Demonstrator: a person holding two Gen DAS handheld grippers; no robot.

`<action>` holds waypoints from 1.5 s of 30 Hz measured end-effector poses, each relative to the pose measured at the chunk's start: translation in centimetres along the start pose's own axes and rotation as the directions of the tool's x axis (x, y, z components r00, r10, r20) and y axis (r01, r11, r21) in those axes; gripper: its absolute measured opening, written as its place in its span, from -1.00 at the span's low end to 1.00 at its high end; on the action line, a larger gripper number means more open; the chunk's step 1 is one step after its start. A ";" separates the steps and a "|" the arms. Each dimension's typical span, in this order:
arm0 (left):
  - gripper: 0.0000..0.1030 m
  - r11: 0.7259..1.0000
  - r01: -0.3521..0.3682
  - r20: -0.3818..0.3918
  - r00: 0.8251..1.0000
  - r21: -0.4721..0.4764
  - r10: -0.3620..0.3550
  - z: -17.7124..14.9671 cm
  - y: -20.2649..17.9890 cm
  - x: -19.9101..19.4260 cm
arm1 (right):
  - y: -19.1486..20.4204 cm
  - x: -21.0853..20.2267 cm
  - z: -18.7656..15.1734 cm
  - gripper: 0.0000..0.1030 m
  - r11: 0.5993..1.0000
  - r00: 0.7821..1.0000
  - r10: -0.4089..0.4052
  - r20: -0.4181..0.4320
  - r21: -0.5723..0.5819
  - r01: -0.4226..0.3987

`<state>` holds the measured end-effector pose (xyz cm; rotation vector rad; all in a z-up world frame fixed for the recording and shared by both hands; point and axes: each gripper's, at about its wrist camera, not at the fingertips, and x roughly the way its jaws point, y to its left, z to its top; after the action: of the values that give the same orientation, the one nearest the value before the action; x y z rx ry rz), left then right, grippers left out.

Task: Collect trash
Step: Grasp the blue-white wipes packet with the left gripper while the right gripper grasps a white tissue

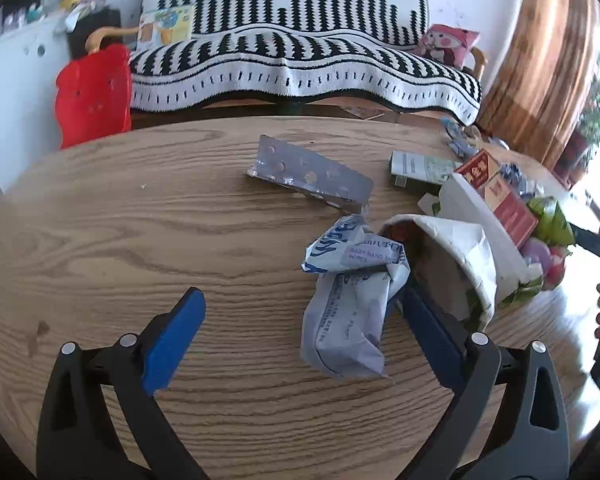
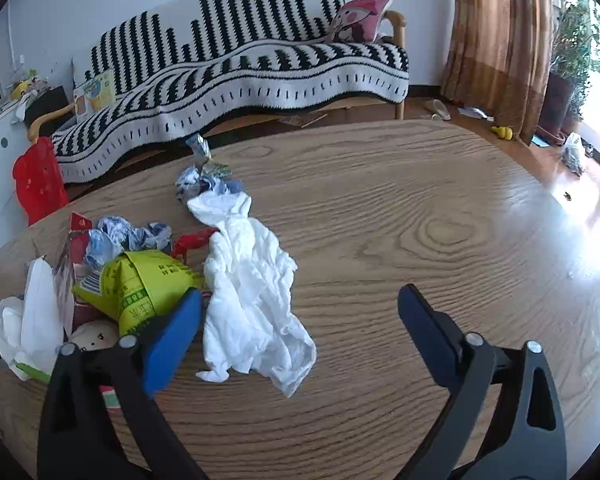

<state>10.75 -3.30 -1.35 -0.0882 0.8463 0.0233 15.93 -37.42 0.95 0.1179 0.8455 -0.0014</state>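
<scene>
My left gripper (image 1: 300, 312) is open over the wooden table (image 1: 120, 220). A crumpled baby-wipes wrapper (image 1: 350, 300) lies between its fingers, against the right finger (image 1: 428, 332). A tipped paper cup (image 1: 452, 264) lies just right of it. An empty pill blister (image 1: 310, 174) lies farther back. My right gripper (image 2: 300, 312) is open. A crumpled white tissue (image 2: 248, 280) lies between its fingers, nearer the left finger (image 2: 172, 340). A yellow-green wrapper (image 2: 140, 284) and crumpled blue-white wrappers (image 2: 128, 236) form a trash pile at the left.
Small boxes (image 1: 424, 168) and a red carton (image 1: 500, 196) lie behind the cup. A striped sofa (image 2: 240, 64) stands behind the table, a red stool (image 1: 94, 92) at its left. A curtain (image 2: 496, 40) and plants are at the right.
</scene>
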 end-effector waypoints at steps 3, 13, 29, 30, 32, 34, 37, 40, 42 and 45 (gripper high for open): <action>0.07 0.999 0.032 -0.028 0.999 -0.001 -0.032 0.0 0.0 0.3 | -0.3 1.3 -0.1 0.34 0.997 0.995 0.077 -0.065 0.020 -0.075; 0.01 0.998 0.053 -0.018 0.998 -0.045 -0.054 0.0 0.5 -0.5 | 0.9 -0.7 0.1 -0.74 0.993 0.993 0.115 -0.005 -0.003 -0.115; -0.78 0.999 0.049 0.032 0.998 -0.018 -0.048 -0.1 -0.1 -2.6 | -1.4 -4.2 -0.9 -0.74 0.979 0.983 0.178 0.040 0.091 -0.181; -0.78 0.998 0.053 0.030 0.998 -0.014 -0.053 -0.2 -0.1 -2.7 | -1.4 -4.4 -1.0 -0.74 0.978 0.982 0.182 0.041 0.093 -0.185; -0.80 0.998 0.057 0.034 0.998 -0.013 -0.057 -0.3 -0.2 -2.8 | -1.3 -4.6 -1.1 -0.74 0.978 0.982 0.185 0.042 0.090 -0.188; -0.82 0.997 0.066 0.042 0.997 -0.026 -0.065 -0.3 0.0 -3.1 | -1.3 -4.6 -1.1 -0.74 0.978 0.982 0.184 0.039 0.088 -0.187; -0.82 0.998 0.059 0.052 0.997 -0.029 -0.057 -0.3 0.2 -3.4 | -1.4 -4.5 -1.1 -0.74 0.976 0.981 0.193 0.030 0.098 -0.195; -0.81 0.998 0.052 0.009 0.999 0.019 -0.052 -0.6 -0.3 -2.7 | -1.2 -4.6 -1.2 -0.74 0.974 0.979 0.205 0.025 0.098 -0.206; -0.61 0.998 0.023 -0.007 1.000 0.058 -0.022 -1.0 -0.8 -2.3 | -1.1 -4.6 -1.2 -0.74 0.973 0.977 0.211 0.018 0.088 -0.212; 0.54 0.997 0.007 0.008 1.000 0.081 -0.008 -1.4 -1.0 -2.2 | -1.3 -4.5 -1.2 -0.74 0.972 0.977 0.215 0.014 0.094 -0.215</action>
<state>8.35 -4.35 -0.53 -0.0154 0.8380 -0.0179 12.02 -38.78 3.41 0.2981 0.8259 0.1618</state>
